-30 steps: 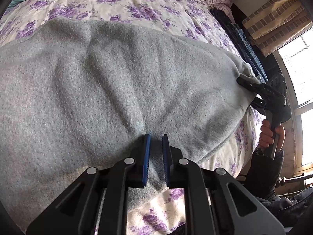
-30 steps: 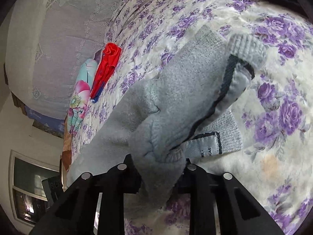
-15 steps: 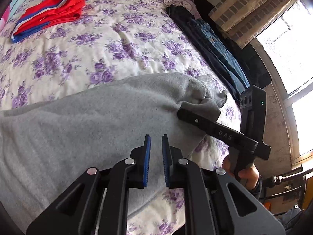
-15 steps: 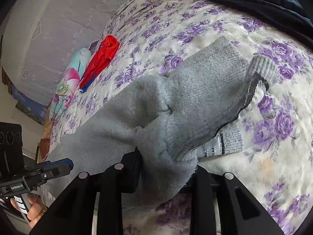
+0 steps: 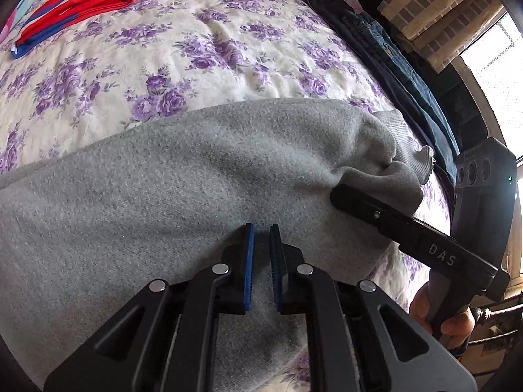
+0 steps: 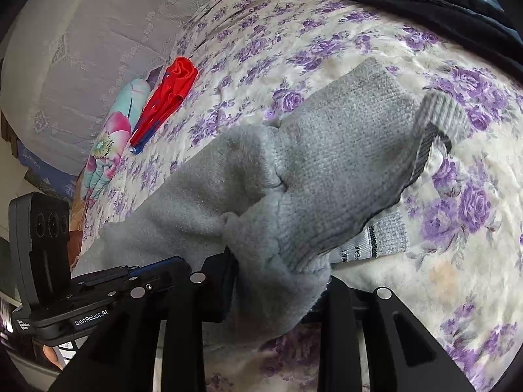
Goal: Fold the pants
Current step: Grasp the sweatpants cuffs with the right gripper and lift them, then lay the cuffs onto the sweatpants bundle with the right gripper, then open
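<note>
Grey fleece pants (image 5: pixel 163 179) lie across the flowered bedspread (image 5: pixel 196 49). At the bottom of the left wrist view my left gripper (image 5: pixel 262 238) is shut, with a pinch of the grey cloth between its blue pads. My right gripper (image 6: pixel 278 281) is shut on a thick bunch of the pants (image 6: pixel 327 150) near the ribbed end (image 6: pixel 438 114), where a white label (image 6: pixel 359 248) shows. Its black finger (image 5: pixel 346 196) also shows at the right of the left wrist view, held by a hand (image 5: pixel 454 323). The left gripper (image 6: pixel 157 266) sits close beside it at lower left.
A folded red and blue garment (image 5: pixel 75 3) lies at the far side of the bed, beside a flowered pillow (image 6: pixel 111 137). Dark jeans (image 5: pixel 385 52) are piled along the bed's right edge. A window and a patterned curtain (image 5: pixel 441 16) stand beyond them.
My left gripper has carried its pinch of grey cloth across the bed toward the right gripper and now shows in the right wrist view. The right gripper has kept its place and its hold.
</note>
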